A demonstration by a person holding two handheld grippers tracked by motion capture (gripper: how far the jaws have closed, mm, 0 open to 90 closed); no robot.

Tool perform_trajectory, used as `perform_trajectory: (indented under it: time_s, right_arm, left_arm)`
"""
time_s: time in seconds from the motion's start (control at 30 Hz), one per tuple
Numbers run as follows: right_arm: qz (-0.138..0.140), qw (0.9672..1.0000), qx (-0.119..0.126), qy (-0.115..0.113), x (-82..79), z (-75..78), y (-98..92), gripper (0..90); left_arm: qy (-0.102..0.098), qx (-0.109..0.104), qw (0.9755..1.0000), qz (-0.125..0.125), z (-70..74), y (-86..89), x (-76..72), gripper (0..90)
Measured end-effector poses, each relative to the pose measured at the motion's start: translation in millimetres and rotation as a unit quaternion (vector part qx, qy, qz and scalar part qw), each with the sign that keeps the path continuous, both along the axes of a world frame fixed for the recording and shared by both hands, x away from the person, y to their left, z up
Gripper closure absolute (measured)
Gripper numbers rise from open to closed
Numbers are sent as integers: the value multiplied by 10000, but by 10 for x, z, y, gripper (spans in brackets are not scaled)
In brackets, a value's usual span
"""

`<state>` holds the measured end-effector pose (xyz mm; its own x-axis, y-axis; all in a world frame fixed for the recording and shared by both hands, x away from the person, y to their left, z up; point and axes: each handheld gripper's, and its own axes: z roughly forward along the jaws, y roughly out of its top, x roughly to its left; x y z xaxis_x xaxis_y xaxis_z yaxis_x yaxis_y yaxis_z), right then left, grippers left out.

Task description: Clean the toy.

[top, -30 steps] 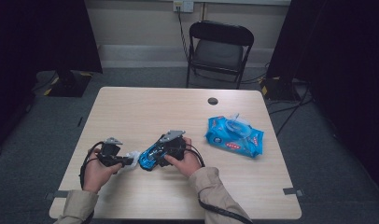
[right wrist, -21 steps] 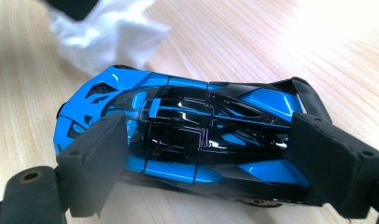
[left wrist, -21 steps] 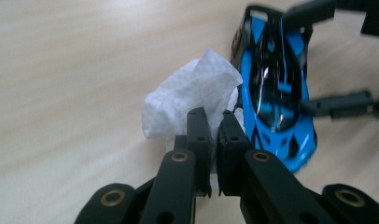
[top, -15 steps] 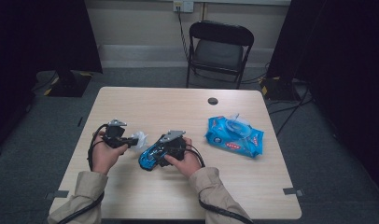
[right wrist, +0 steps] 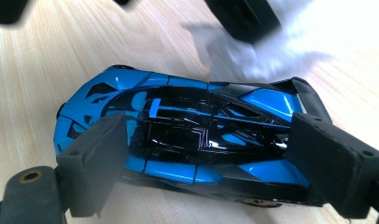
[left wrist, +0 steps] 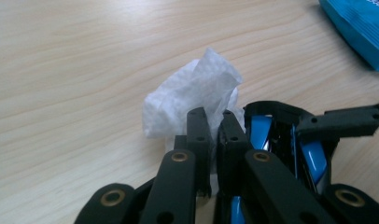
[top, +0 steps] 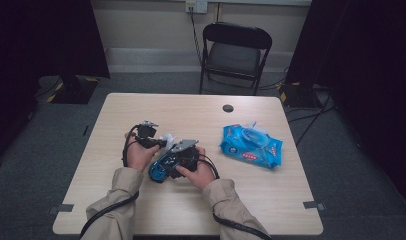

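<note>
A blue and black toy car lies across my right gripper, whose two pads press on its sides, one near the nose and one near the tail. In the high view the right gripper holds the car just above the table, in front of the person. My left gripper is shut on a crumpled white wipe. In the high view the left gripper has the wipe right at the car's rear end. The wipe is a white blur above the car's tail.
A blue pack of wet wipes lies to the right on the wooden table. A small black disc sits near the table's far edge. A black folding chair stands behind the table. Cables trail from both grippers along the forearms.
The left hand has carried the wipe away from the person and to the right, up to the car's rear. The right hand and the car have stayed where they were.
</note>
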<state>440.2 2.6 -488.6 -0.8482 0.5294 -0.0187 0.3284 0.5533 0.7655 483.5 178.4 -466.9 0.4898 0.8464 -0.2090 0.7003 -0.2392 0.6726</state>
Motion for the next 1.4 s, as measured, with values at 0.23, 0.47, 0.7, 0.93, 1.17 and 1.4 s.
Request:
perform_trajectory:
  time_s: [0.23,0.47,0.7,0.93,1.17,1.4]
  right_arm:
    - [1,10000,-1,-14,9,0,-5,122]
    - [1,10000,1,-9,8,-1,-5,122]
    - [8,10000,9,-8,11,-2,-8,122]
    - [2,10000,4,-8,9,-1,-5,122]
    - [-3,10000,-8,-7,7,1,-2,122]
    - [-23,10000,-36,10,6,8,5,123]
  left_arm:
    - [133,-36,9999,46,-98,-66,43,859]
    - [205,-8,9998,31,-127,-38,15,860]
    - [301,29,9995,-85,-116,57,-69,861]
    - [405,24,9991,-119,-110,175,-181,862]
    - [458,-11,9988,-153,-108,320,-307,862]
    - [514,28,9985,-183,-87,418,-396,862]
